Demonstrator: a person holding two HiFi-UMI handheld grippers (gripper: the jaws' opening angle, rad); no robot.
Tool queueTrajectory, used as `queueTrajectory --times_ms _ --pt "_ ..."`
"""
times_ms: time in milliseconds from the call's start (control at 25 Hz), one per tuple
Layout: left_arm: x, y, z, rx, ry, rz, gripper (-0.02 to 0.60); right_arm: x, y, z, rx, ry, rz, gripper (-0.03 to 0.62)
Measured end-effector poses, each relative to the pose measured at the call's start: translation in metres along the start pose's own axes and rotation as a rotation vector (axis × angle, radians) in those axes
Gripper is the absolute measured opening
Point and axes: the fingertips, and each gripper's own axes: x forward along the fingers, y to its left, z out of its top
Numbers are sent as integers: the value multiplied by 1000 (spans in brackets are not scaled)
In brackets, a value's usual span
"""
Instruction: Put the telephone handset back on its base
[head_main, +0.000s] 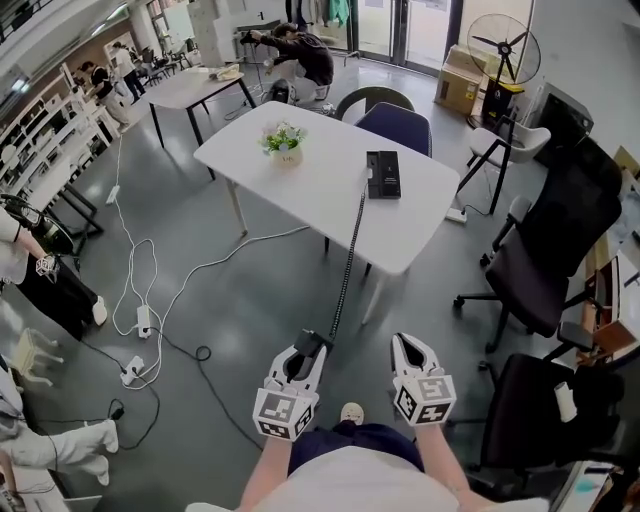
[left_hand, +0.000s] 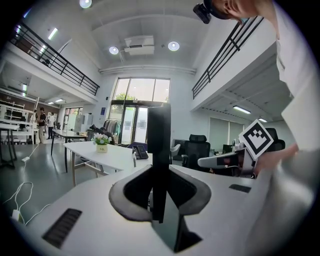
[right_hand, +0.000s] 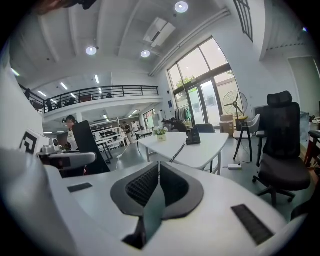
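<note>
The black telephone base (head_main: 383, 175) lies on the far right part of a white table (head_main: 320, 190). Its coiled cord (head_main: 348, 268) stretches off the table's near edge to the black handset (head_main: 316, 341). My left gripper (head_main: 303, 358) is shut on the handset, which stands upright between the jaws (left_hand: 159, 150). It is held in the air well short of the table. Beside it, my right gripper (head_main: 406, 347) is shut with nothing between its jaws (right_hand: 159, 182). The right gripper view shows the base (right_hand: 193, 136) and cord (right_hand: 176, 152) ahead.
A small flower pot (head_main: 285, 143) stands on the table's left part. Black office chairs (head_main: 540, 265) are at the right and two chairs (head_main: 395, 122) sit behind the table. White cables and power strips (head_main: 140, 320) lie on the floor at the left. A fan (head_main: 503, 48) stands at the back.
</note>
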Motion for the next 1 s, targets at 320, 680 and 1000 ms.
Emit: queueTrajectory --times_ms 320,680,1000 --pt "-1 -3 -6 -16 8 19 83 6 3 -7 2 23 29 35" --pt "0 -1 -12 -42 15 30 84 9 9 -14 -1 50 47 35" --pt "32 10 -8 -35 24 -5 84 30 -8 -6 15 40 21 35"
